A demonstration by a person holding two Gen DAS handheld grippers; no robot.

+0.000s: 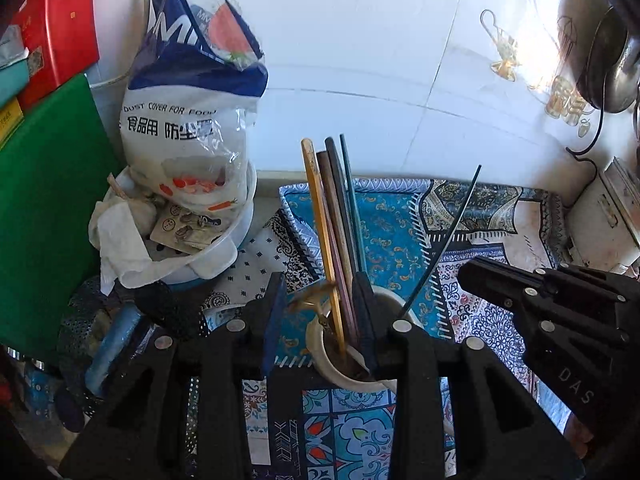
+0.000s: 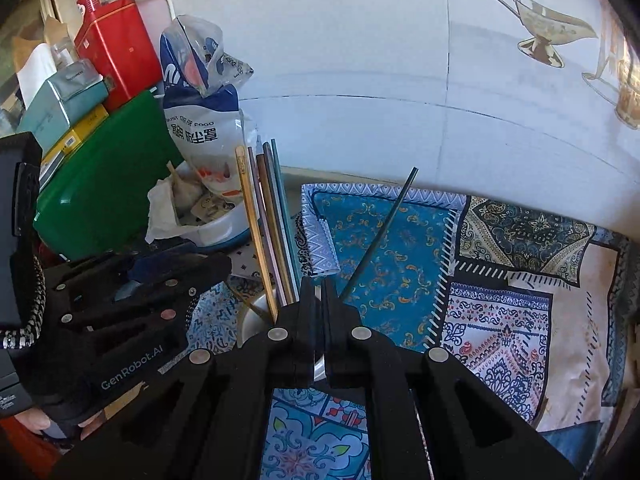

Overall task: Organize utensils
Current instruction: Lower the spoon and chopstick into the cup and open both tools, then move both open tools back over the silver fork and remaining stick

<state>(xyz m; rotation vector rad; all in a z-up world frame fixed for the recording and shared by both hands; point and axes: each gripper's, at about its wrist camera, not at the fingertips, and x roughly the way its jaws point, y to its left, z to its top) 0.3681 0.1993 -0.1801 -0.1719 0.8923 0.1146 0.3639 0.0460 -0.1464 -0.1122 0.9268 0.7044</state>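
Observation:
A white cup (image 1: 344,380) stands on the patterned cloth (image 1: 400,220) and holds several chopsticks (image 1: 332,220) that lean upright. My left gripper (image 1: 320,300) hovers over the cup's left rim. Its jaws stand apart with the bundle between them, resting against the right finger, and cloth shows beside the left pad. My right gripper (image 2: 320,292) is shut on one thin dark chopstick (image 2: 380,232), which slants up to the right with its lower end at the cup (image 2: 252,320). In the left wrist view the right gripper (image 1: 464,270) comes in from the right. In the right wrist view the left gripper (image 2: 224,264) is seen beside the bundle (image 2: 264,220).
A white bowl (image 1: 208,256) with garlic and paper stands left of the cup, a printed plastic bag (image 1: 188,92) over it. A green board (image 1: 44,200), a red tin (image 1: 60,28) and a black mesh basket (image 1: 120,320) crowd the left. A ladle (image 1: 608,60) hangs at right above a white box (image 1: 608,220).

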